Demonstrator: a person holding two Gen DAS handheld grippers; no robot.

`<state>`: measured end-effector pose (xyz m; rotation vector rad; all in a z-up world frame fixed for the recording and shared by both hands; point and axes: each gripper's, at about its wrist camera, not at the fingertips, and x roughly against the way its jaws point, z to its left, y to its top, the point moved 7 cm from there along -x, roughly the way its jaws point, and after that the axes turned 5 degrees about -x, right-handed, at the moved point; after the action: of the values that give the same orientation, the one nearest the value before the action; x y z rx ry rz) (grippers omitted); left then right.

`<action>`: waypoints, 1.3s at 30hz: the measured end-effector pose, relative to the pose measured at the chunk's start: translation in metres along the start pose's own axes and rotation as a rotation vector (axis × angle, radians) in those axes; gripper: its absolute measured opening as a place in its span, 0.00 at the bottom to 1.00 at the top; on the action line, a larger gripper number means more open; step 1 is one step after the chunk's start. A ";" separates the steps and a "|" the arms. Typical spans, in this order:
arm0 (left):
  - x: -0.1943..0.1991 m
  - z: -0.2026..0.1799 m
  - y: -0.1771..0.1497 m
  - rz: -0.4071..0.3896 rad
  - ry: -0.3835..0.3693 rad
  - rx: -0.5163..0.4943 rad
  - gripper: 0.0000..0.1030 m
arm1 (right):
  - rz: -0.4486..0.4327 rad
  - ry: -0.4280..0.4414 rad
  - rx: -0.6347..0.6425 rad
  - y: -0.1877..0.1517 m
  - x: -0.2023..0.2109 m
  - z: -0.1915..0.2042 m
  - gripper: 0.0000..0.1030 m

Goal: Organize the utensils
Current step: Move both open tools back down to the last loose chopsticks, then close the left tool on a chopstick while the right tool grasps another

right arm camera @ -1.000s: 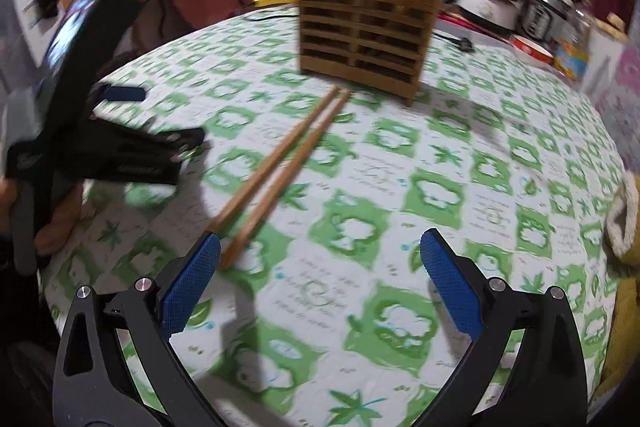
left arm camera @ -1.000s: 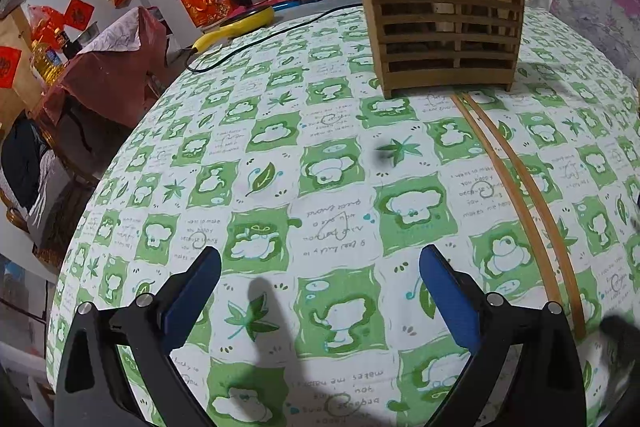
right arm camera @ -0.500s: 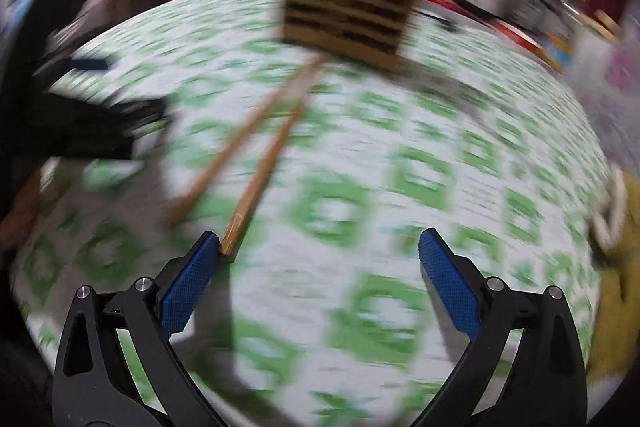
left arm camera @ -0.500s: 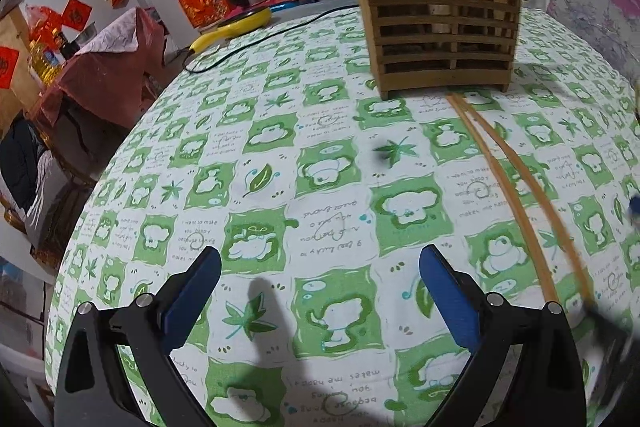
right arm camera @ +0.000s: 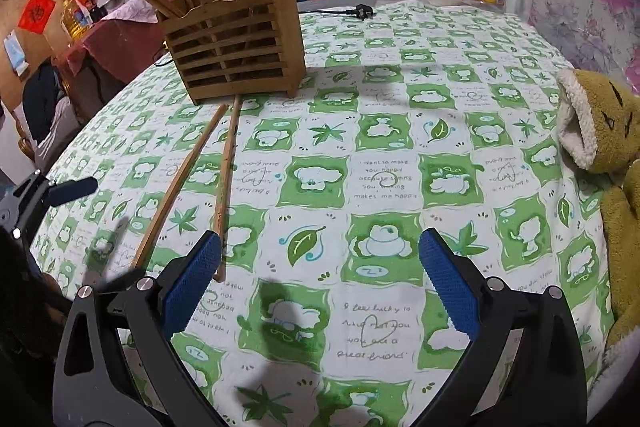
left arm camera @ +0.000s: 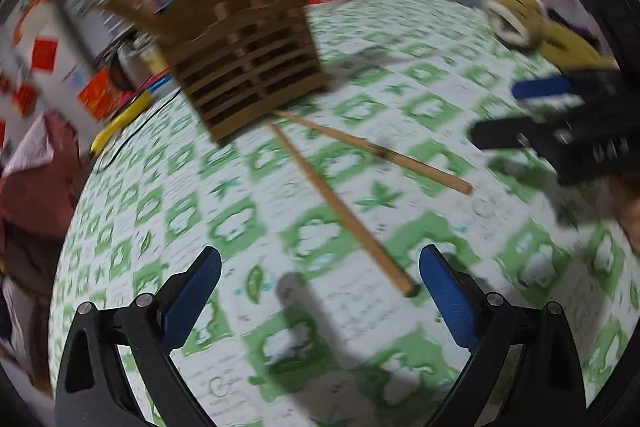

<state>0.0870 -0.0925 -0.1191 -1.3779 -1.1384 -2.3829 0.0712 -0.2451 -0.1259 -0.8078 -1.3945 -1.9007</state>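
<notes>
Chopsticks (right arm camera: 192, 183) lie loose beside the right gripper (right arm camera: 320, 279) and ahead of the left gripper (left arm camera: 320, 295), both spread wide.

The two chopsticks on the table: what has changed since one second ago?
The two chopsticks lay parallel and close; now their near ends are spread apart, far ends still at the wooden holder. Neither hand-held gripper, left or right, has taken one; both stayed open. The holder stayed put.

Two chopsticks (right arm camera: 200, 183) lie on the tablecloth (right arm camera: 384, 179) before the wooden holder (right arm camera: 236, 55), right gripper (right arm camera: 320, 281) jaws spread empty.
</notes>
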 end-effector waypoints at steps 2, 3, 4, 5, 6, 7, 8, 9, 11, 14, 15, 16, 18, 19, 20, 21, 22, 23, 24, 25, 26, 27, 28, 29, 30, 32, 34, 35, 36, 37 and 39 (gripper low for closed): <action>-0.002 -0.004 -0.001 0.010 0.011 -0.026 0.95 | 0.002 0.002 -0.003 0.000 0.000 -0.001 0.93; -0.004 -0.001 -0.002 0.023 0.026 -0.021 0.95 | 0.002 0.002 -0.004 0.000 0.001 -0.001 0.93; -0.008 0.007 -0.005 0.044 0.039 0.002 0.95 | 0.001 0.002 -0.004 0.000 0.001 -0.001 0.93; -0.009 0.016 -0.007 0.058 0.037 0.035 0.96 | 0.001 0.002 -0.005 0.000 0.000 -0.002 0.93; -0.013 0.028 -0.011 0.077 0.041 0.080 0.96 | 0.001 0.002 -0.006 0.000 0.000 -0.002 0.93; -0.018 0.046 -0.017 0.109 0.066 0.150 0.96 | 0.003 0.003 -0.007 0.001 0.000 -0.002 0.93; -0.019 0.058 -0.022 0.123 0.073 0.198 0.96 | 0.004 0.005 -0.007 0.001 0.000 -0.002 0.93; -0.018 0.070 -0.027 0.128 0.066 0.253 0.95 | 0.005 0.007 -0.006 0.000 0.000 -0.002 0.93; -0.013 0.085 -0.035 0.110 0.057 0.318 0.95 | 0.002 0.009 0.008 0.000 0.000 0.001 0.93; -0.003 0.087 -0.036 0.064 0.030 0.334 0.95 | -0.006 0.007 0.046 -0.001 0.002 0.008 0.93; -0.001 0.084 -0.034 0.053 0.035 0.317 0.95 | -0.011 0.005 0.057 -0.002 0.002 0.010 0.93; 0.000 0.080 -0.032 0.046 0.043 0.297 0.95 | -0.016 0.006 0.074 -0.002 0.003 0.014 0.93; 0.002 0.070 -0.028 0.036 0.067 0.242 0.95 | -0.022 0.010 0.096 -0.002 0.005 0.018 0.93; 0.003 0.066 -0.027 0.032 0.072 0.224 0.93 | -0.025 0.014 0.108 -0.003 0.005 0.020 0.93; 0.003 0.063 -0.026 0.033 0.069 0.213 0.89 | -0.025 0.017 0.113 -0.003 0.006 0.022 0.93; 0.002 0.061 -0.026 0.036 0.063 0.210 0.87 | -0.027 0.021 0.120 -0.003 0.006 0.023 0.93; -0.001 0.061 -0.026 0.041 0.055 0.210 0.81 | -0.030 0.024 0.125 -0.003 0.007 0.025 0.93; -0.002 0.060 -0.026 0.050 0.041 0.213 0.72 | -0.033 0.030 0.131 -0.003 0.008 0.026 0.92; -0.004 0.060 -0.026 0.058 0.023 0.217 0.67 | -0.036 0.034 0.136 -0.003 0.009 0.028 0.92; -0.006 0.059 -0.027 0.068 0.007 0.220 0.57 | -0.038 0.038 0.141 -0.003 0.009 0.029 0.92; -0.009 0.057 -0.028 0.082 -0.013 0.222 0.48 | -0.040 0.042 0.146 -0.004 0.010 0.030 0.92; -0.010 0.056 -0.028 0.085 -0.027 0.221 0.46 | -0.041 0.046 0.151 -0.004 0.011 0.032 0.92; -0.010 0.055 -0.028 0.082 -0.033 0.221 0.43 | -0.043 0.051 0.156 -0.004 0.011 0.033 0.92; -0.010 0.054 -0.027 0.083 -0.038 0.220 0.41 | -0.044 0.054 0.160 -0.005 0.012 0.034 0.90; -0.011 0.054 -0.028 0.082 -0.040 0.218 0.39 | -0.044 0.061 0.165 -0.005 0.012 0.036 0.88; -0.011 0.051 -0.027 0.081 -0.059 0.222 0.30 | -0.038 0.083 0.183 -0.007 0.012 0.041 0.82; -0.010 0.047 -0.026 0.077 -0.086 0.233 0.20 | -0.026 0.103 0.202 -0.010 0.012 0.047 0.73; -0.010 0.045 -0.026 0.075 -0.095 0.236 0.13 | -0.018 0.116 0.217 -0.012 0.011 0.051 0.66; -0.009 0.044 -0.025 0.072 -0.097 0.238 0.11 | -0.013 0.123 0.228 -0.013 0.011 0.053 0.59; -0.009 0.042 -0.025 0.072 -0.093 0.237 0.11 | -0.005 0.135 0.244 -0.015 0.011 0.057 0.56; -0.008 0.040 -0.024 0.072 -0.076 0.227 0.11 | 0.002 0.150 0.268 -0.018 0.010 0.063 0.47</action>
<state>0.1071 -0.0497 -0.1272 -1.4166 -1.3092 -2.0931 0.0582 -0.1812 -0.1128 -0.5258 -1.5114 -1.6879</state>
